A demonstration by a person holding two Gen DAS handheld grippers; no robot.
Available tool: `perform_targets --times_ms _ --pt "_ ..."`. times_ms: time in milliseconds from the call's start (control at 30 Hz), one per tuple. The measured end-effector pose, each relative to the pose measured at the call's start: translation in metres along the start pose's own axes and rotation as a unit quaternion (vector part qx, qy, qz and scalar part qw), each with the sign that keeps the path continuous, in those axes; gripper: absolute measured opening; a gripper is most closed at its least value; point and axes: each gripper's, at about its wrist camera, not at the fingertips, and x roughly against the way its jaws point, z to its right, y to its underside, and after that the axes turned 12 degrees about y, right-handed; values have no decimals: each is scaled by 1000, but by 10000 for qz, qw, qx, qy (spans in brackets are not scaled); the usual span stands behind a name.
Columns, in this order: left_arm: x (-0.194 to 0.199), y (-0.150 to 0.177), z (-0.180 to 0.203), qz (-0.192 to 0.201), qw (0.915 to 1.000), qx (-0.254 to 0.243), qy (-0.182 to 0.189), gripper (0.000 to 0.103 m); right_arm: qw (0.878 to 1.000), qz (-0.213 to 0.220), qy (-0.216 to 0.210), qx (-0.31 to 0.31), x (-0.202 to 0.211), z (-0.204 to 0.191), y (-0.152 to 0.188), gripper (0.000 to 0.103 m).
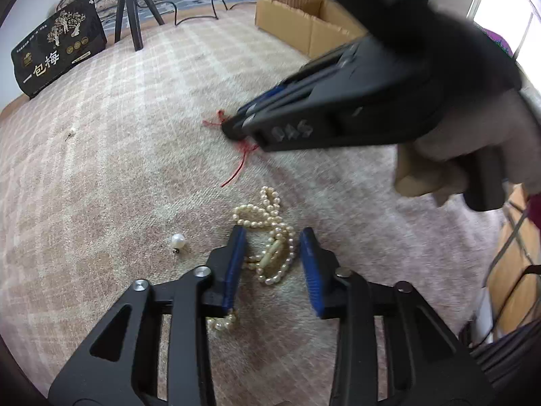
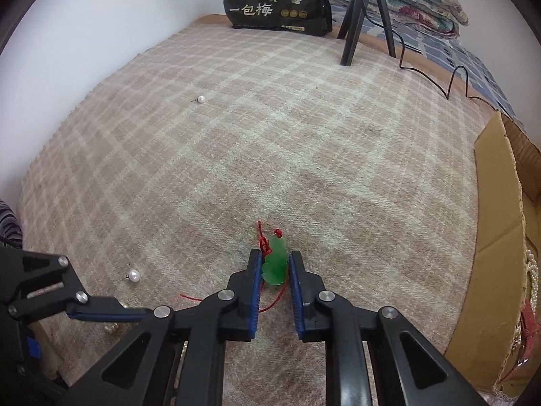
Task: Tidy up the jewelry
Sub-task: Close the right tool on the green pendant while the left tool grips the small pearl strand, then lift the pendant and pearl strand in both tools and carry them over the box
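Nearest the left wrist lens, the left gripper [image 1: 272,237] hangs with its blue-padded fingers [image 1: 236,264] spread apart, one on each side of a tangled cream pearl necklace [image 1: 270,233] lying on the pink-and-cream plaid woven blanket [image 1: 118,169]; neither pad visibly touches the beads. Just left of the necklace lies a single white pearl stud earring [image 1: 177,241].

In the right wrist view, the right gripper [image 2: 275,264] is closed on a green gourd-shaped jade pendant [image 2: 275,262], its pads pressing both flanks. The pendant's thin red cord [image 2: 262,237] loops above it and trails under the fingers onto the blanket.

A second white pearl stud [image 2: 201,99] lies well apart, farther up the blanket. At the right edge stands an open brown cardboard box [image 2: 497,237]. At the far end stand a black printed packet [image 2: 277,0] and a black tripod [image 2: 365,17].
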Motion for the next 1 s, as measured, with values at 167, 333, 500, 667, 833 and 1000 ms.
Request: perform_targets --times_ms 167,333,500,667,833,1000 --pt "-2 -1 -1 57 9999 -90 -64 7 9999 18 56 -119 3 6 3 14" --pt "12 0 -10 191 9996 192 57 6 9996 61 91 -269 6 9 5 14" --pt "41 2 -17 506 9978 422 104 5 9990 155 106 -398 17 11 11 14" --pt "68 3 -25 740 9951 606 246 5 9980 309 125 -546 37 15 18 14" --pt "97 0 -25 1033 9920 643 328 5 9964 519 175 -647 67 17 26 14" --pt "123 -6 -22 1331 9883 646 362 5 9945 706 263 -723 96 19 33 14"
